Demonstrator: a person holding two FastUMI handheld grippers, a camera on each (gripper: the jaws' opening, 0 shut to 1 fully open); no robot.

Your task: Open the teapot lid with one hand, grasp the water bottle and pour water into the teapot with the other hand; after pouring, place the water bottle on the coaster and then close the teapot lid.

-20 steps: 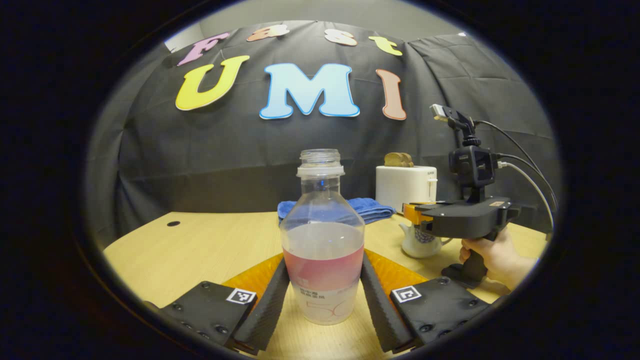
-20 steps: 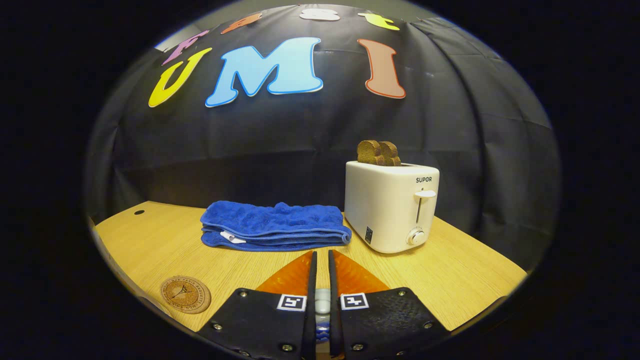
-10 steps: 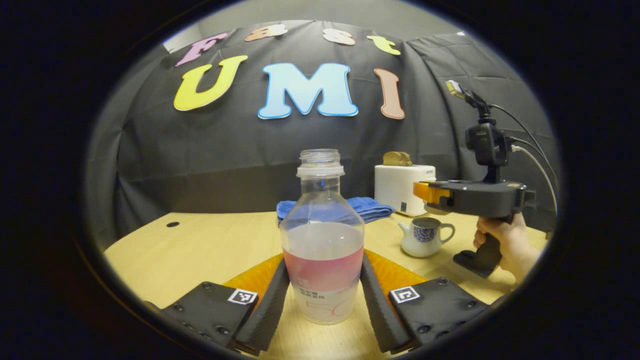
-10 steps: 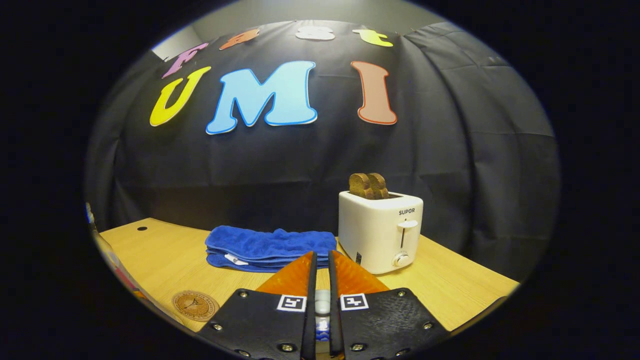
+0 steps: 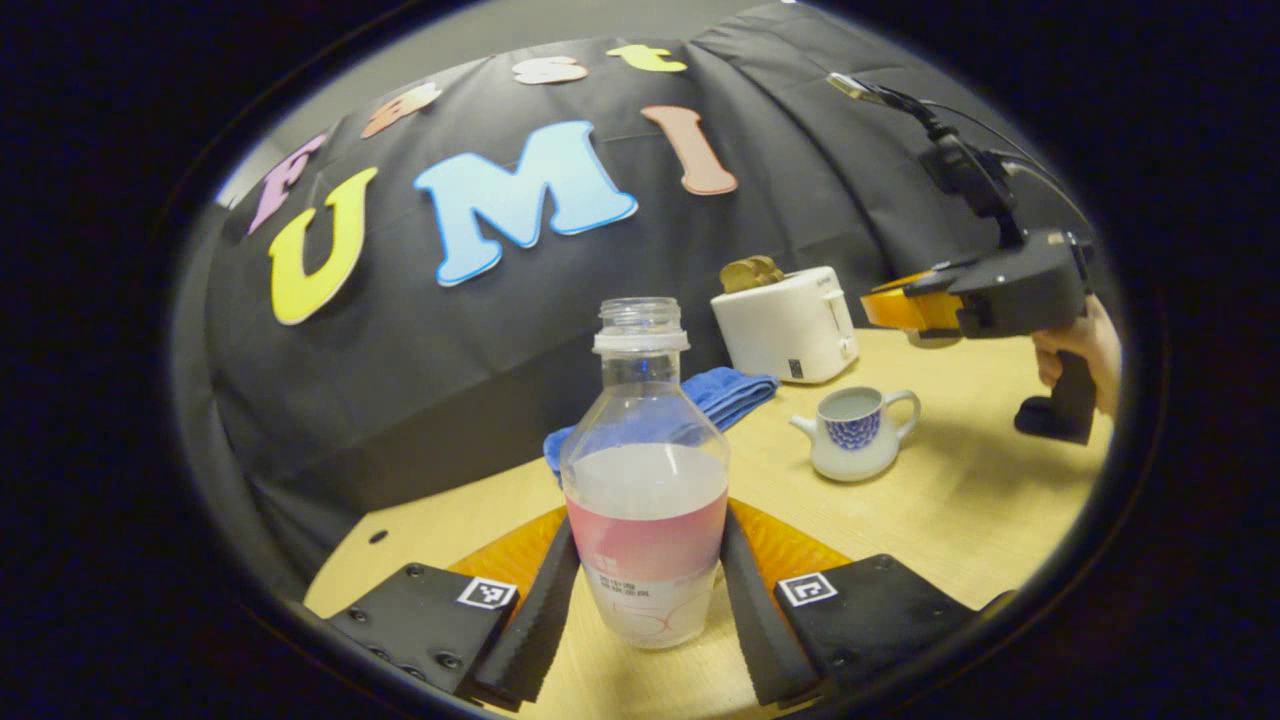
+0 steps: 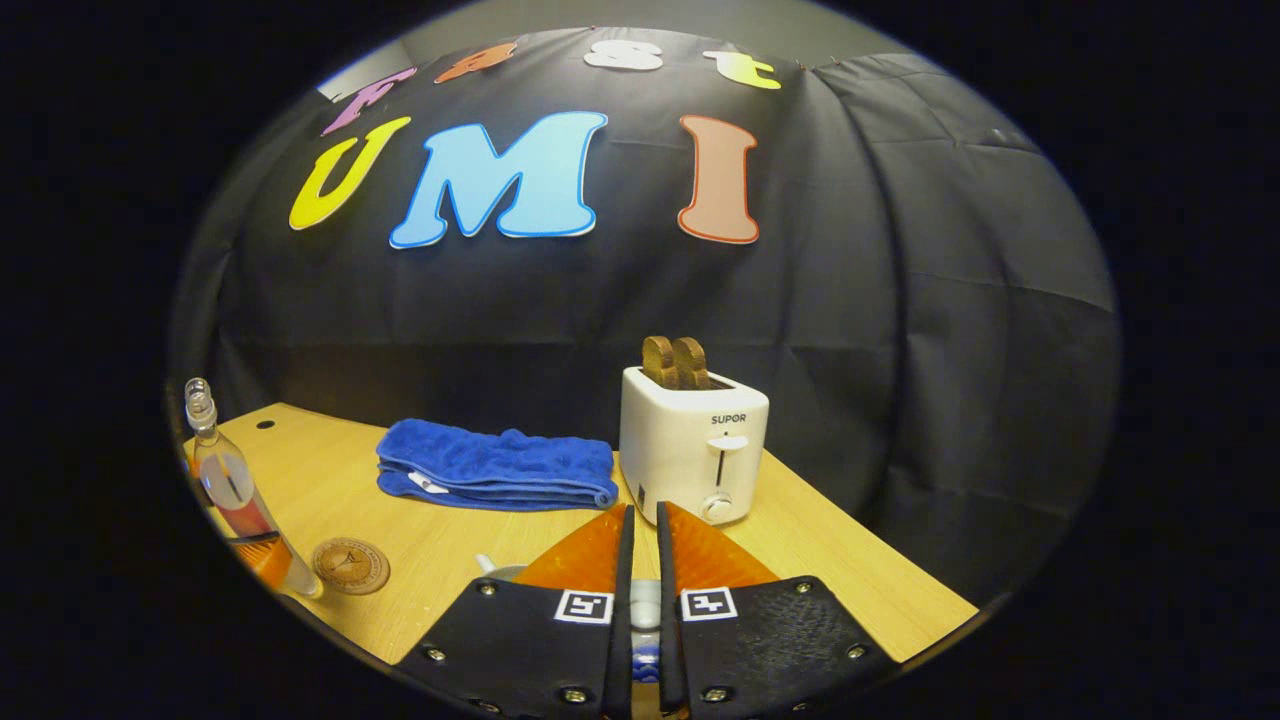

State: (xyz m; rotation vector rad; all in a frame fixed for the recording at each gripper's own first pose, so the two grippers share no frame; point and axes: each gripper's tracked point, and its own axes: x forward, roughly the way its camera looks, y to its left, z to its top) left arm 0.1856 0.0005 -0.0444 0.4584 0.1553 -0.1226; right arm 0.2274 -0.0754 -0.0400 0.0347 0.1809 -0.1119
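The water bottle (image 5: 645,470) stands straight up between the left gripper (image 5: 645,600) fingers, mouth open at the top, squeezed on both sides. The teapot (image 5: 855,432) sits open on the table (image 5: 960,500). The right gripper (image 6: 640,600) pinches the lid (image 6: 643,604), held up high.

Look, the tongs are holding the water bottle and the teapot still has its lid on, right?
Not quite. The left tongs do hold the water bottle, but the teapot has its lid off; its mouth is open in the left gripper view.
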